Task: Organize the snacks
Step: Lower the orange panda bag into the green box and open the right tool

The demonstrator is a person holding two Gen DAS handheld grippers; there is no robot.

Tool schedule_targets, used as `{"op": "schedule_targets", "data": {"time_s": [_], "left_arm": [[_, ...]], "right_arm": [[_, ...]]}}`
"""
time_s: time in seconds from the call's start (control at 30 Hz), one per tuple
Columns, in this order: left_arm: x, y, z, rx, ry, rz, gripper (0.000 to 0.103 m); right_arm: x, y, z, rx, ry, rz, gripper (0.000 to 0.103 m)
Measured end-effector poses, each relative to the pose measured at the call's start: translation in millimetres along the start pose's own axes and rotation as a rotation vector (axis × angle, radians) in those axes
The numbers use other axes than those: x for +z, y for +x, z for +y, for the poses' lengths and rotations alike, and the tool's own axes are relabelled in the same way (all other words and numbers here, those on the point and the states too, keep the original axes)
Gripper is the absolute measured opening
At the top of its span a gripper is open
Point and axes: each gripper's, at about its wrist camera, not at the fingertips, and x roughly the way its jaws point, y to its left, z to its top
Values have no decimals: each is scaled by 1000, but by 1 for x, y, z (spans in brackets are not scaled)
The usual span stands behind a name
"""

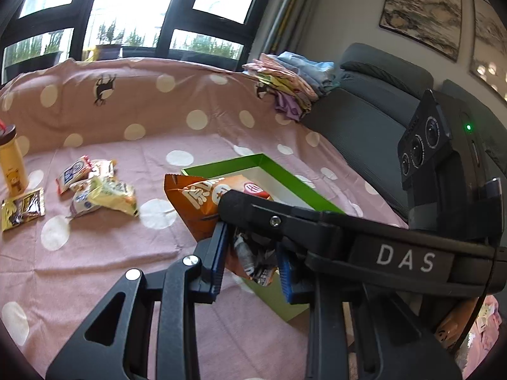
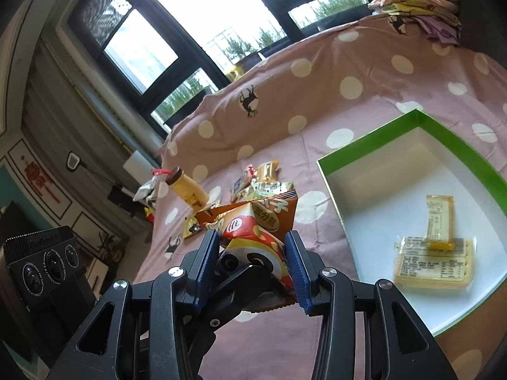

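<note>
The orange snack bag point(image 2: 253, 221) is up off the pink dotted bedcover point(image 1: 95, 253), clamped at once by the left gripper point(image 1: 250, 256) and the right gripper point(image 2: 250, 266), each with its blue pads pressed on the bag. Just beside it sits the green box point(image 2: 374, 139), holding two clear-wrapped biscuit packs point(image 2: 434, 253). Farther off, near the bedcover's far left edge, lie loose snack packets point(image 1: 95, 190) and a yellow bottle point(image 1: 12, 164).

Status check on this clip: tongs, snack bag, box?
Both tongs, left and right, shut on the orange snack bag. Green box alongside, two packets inside. Nothing blocking.
</note>
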Motion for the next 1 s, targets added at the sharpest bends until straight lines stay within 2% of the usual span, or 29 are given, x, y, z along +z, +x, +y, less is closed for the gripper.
{"op": "schedule_targets", "data": {"time_s": [0.43, 0.83, 1.0], "left_arm": [[9, 43, -35, -83, 56, 43, 28], [10, 74, -47, -129, 69, 109, 27], [7, 82, -52, -117, 76, 122, 26]], "right_arm": [[9, -29, -51, -49, 137, -82, 46], [8, -36, -81, -105, 238, -92, 46], [8, -34, -88, -131, 254, -78, 46]]}}
